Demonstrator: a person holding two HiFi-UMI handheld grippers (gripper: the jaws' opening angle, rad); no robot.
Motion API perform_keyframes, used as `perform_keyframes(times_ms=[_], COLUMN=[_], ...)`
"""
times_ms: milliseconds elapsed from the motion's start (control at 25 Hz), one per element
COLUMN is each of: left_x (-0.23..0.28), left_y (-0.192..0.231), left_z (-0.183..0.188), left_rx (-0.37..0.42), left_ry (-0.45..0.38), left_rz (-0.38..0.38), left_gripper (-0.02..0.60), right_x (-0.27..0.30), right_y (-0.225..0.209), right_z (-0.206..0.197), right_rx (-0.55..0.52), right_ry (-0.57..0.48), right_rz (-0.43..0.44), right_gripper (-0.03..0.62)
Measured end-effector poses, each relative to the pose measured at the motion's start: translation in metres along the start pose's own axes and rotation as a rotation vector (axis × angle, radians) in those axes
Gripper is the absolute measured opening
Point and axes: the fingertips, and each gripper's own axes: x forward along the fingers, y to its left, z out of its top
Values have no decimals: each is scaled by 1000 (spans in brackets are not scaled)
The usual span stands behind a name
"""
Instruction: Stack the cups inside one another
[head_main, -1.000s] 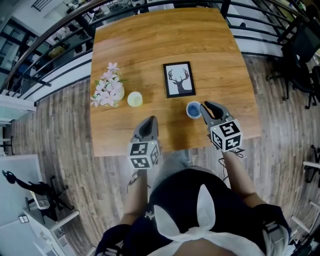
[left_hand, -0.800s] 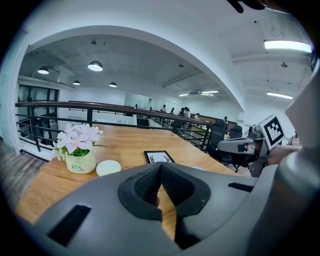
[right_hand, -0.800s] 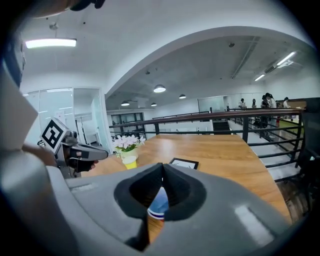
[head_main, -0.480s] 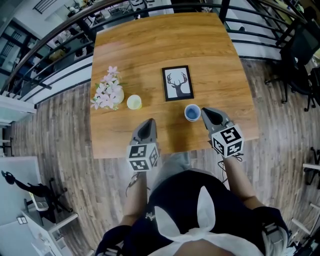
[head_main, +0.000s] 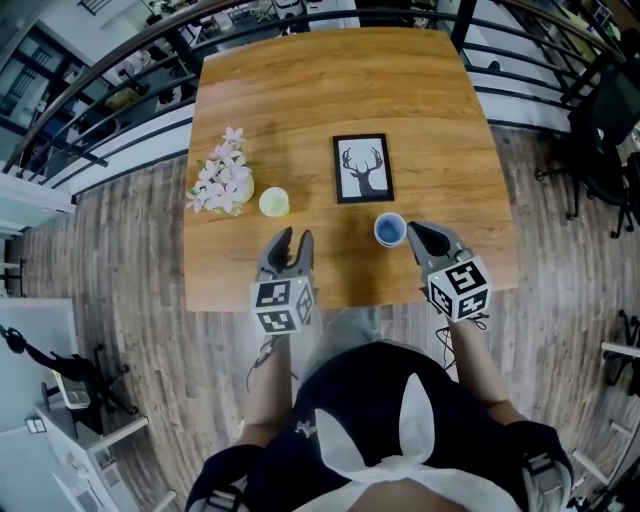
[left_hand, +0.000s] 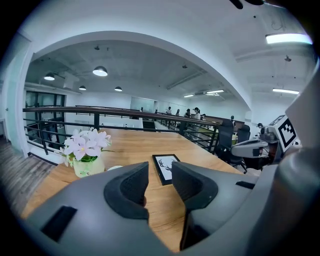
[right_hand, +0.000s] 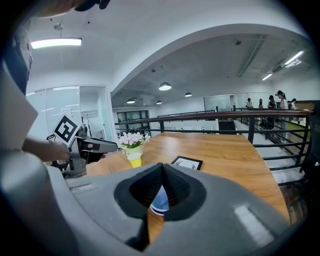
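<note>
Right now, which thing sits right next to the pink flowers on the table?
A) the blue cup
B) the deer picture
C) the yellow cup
C: the yellow cup stands just beside the flower pot, while the deer picture and the blue cup sit farther across the table.

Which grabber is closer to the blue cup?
Right. The right gripper, shut, has its tips just beside the blue cup, on its right. The left gripper, jaws opening with nothing between them, sits farther off to the cup's left, nearer the yellow cup.
</note>
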Motion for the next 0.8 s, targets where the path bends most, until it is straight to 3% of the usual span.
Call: perform_keyframes(times_ms=[240, 800], left_x=[8, 37], left_y=[25, 62], left_z=[13, 5], left_rx=[67, 105], left_ry=[-28, 41], left_rz=[77, 146], left_gripper=[268, 331], right_x=[2, 20], right_y=[-2, -15], right_z=[-1, 1], right_rx=[-1, -1], right_ry=[8, 26], right_rz=[12, 31], right_gripper=[-2, -2])
